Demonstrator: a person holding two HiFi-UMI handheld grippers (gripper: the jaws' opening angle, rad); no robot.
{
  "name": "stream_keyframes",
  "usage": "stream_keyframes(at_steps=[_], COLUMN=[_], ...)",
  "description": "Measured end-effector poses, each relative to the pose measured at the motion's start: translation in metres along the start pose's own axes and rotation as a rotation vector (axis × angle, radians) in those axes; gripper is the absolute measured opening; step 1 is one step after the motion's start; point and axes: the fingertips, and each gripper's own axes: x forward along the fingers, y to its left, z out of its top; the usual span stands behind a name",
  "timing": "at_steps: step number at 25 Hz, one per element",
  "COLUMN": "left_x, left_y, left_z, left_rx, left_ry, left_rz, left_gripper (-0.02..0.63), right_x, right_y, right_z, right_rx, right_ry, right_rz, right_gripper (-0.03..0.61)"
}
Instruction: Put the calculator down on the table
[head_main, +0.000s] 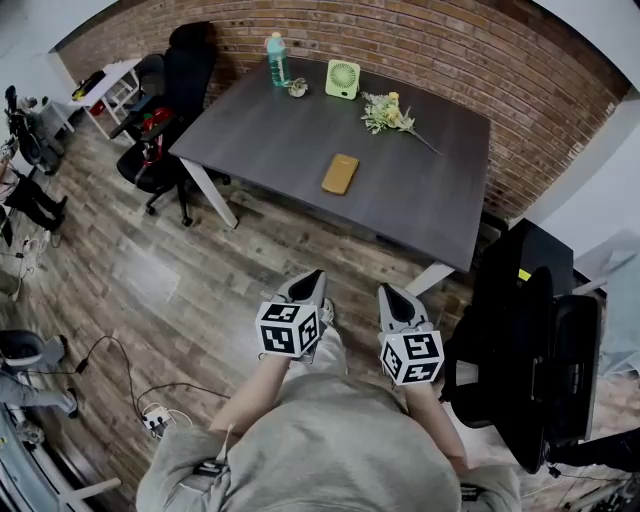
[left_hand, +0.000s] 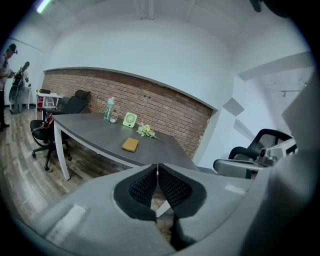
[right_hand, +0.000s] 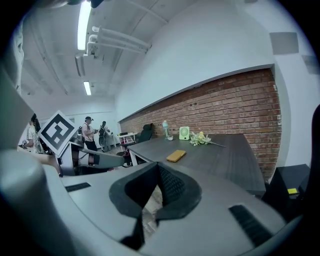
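A flat yellow-orange calculator (head_main: 340, 173) lies on the dark grey table (head_main: 260, 140), near its middle. It also shows in the left gripper view as a calculator (left_hand: 130, 144) and in the right gripper view as a calculator (right_hand: 175, 156). Both grippers are held over the wooden floor, well short of the table's near edge. My left gripper (head_main: 308, 276) is shut with nothing between its pads (left_hand: 157, 169). My right gripper (head_main: 389, 291) stands beside it, its jaw tips meeting (right_hand: 157, 166), also empty.
On the far side of the table stand a water bottle (head_main: 277, 58), a small green fan (head_main: 342, 78) and a bunch of flowers (head_main: 388, 113). Black office chairs sit at the table's left end (head_main: 165, 110) and to my right (head_main: 540, 340). A power strip (head_main: 155, 420) lies on the floor.
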Motion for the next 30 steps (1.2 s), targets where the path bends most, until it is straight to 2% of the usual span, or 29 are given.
stream_keyframes(at_steps=[11,30], left_x=[-0.012,-0.011], left_y=[-0.012,-0.015], left_z=[-0.004,-0.007], left_rx=[0.000,-0.001], left_ry=[-0.006,-0.003], left_rz=[-0.028,-0.040], left_gripper=[0.025,0.025], right_x=[-0.015,-0.014], right_y=[0.006,0.007], right_z=[-0.001,-0.001], right_rx=[-0.025,-0.040], right_ry=[-0.018,-0.022], right_rz=[-0.038,-0.019], right_gripper=[0.000,0.000])
